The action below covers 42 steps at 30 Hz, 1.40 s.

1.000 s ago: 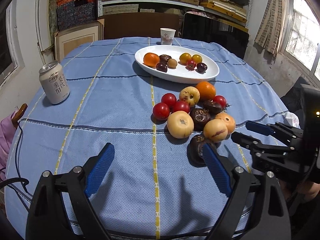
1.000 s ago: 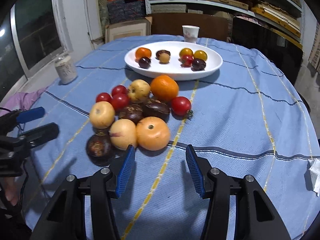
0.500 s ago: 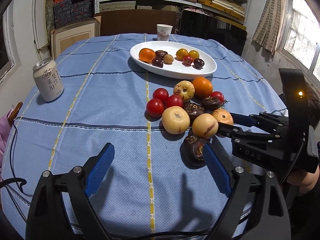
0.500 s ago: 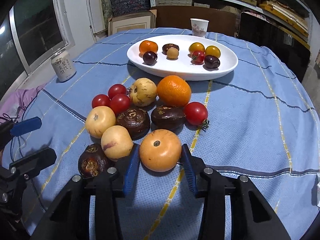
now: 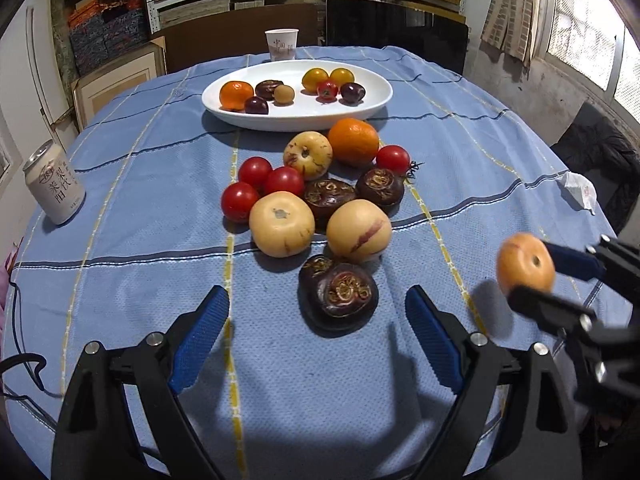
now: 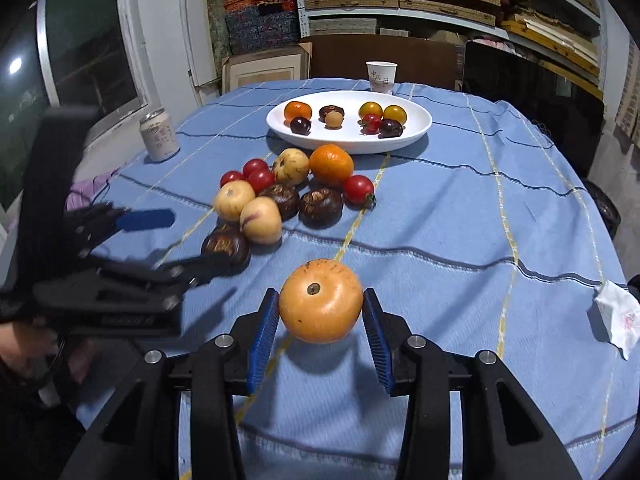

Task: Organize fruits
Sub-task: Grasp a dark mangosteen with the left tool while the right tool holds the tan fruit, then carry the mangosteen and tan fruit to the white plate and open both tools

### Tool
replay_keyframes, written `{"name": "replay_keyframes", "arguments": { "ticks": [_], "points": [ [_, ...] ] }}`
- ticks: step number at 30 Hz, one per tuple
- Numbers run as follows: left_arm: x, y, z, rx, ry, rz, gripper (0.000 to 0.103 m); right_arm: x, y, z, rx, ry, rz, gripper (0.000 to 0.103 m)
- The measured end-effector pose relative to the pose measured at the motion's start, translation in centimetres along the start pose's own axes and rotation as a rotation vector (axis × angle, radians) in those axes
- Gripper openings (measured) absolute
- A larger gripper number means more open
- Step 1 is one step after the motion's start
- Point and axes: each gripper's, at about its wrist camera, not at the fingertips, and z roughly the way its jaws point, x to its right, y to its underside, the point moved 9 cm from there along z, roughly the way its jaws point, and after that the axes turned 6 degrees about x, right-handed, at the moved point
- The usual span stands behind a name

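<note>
My right gripper (image 6: 320,334) is shut on an orange persimmon (image 6: 321,300), held above the blue cloth; the same persimmon (image 5: 525,264) shows at the right of the left wrist view. My left gripper (image 5: 318,336) is open, its blue pads either side of a dark purple mangosteen (image 5: 339,290) lying just ahead of them. Behind it sits a pile of loose fruit: two pale yellow ones (image 5: 281,224), red tomatoes (image 5: 256,184), more mangosteens (image 5: 328,196) and an orange (image 5: 353,141). A white oval plate (image 5: 376,106) at the back holds several small fruits.
A drink can (image 5: 54,184) stands at the left edge of the table. A paper cup (image 5: 281,44) sits behind the plate. A crumpled tissue (image 6: 618,312) lies near the right edge. Shelves, boxes and a dark chair stand beyond the table.
The right gripper closed on the persimmon and lifted it away from the pile, toward the near right. The left gripper came forward and lower toward the nearest mangosteen.
</note>
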Motion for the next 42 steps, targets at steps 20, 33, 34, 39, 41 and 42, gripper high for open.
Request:
{"name": "replay_keyframes", "arguments": {
  "ticks": [20,33,34,39,41,42],
  "points": [
    [0.1,0.5,1.2,-0.031,0.009,-0.011,0.046,0.0,0.1,-0.9,0.030,-0.010,0.025,0.043],
    [-0.6,-2.1,-6.0,0.119,-0.009,-0.014,0.046,-0.3,-1.2,-2.0,0.070,-0.005,0.016,0.043],
    [-0.6,-2.4,-6.6,0.134,-0.007,-0.015,0.046,-0.3,-1.3,-2.2,0.075,-0.002,0.014,0.043],
    [-0.6,-3.6,-8.8,0.178,-0.003,-0.014,0.046,0.2,-2.1,-2.9,0.094,0.013,0.011,0.043],
    [-0.8,-4.1,-9.8,0.201,-0.001,-0.020,0.046,0.4,-2.4,-3.2,0.105,0.022,0.005,0.043],
    [-0.8,-4.3,-10.1,0.209,-0.001,-0.023,0.046,0.5,-2.6,-3.4,0.109,0.026,0.004,0.043]
  ]
}}
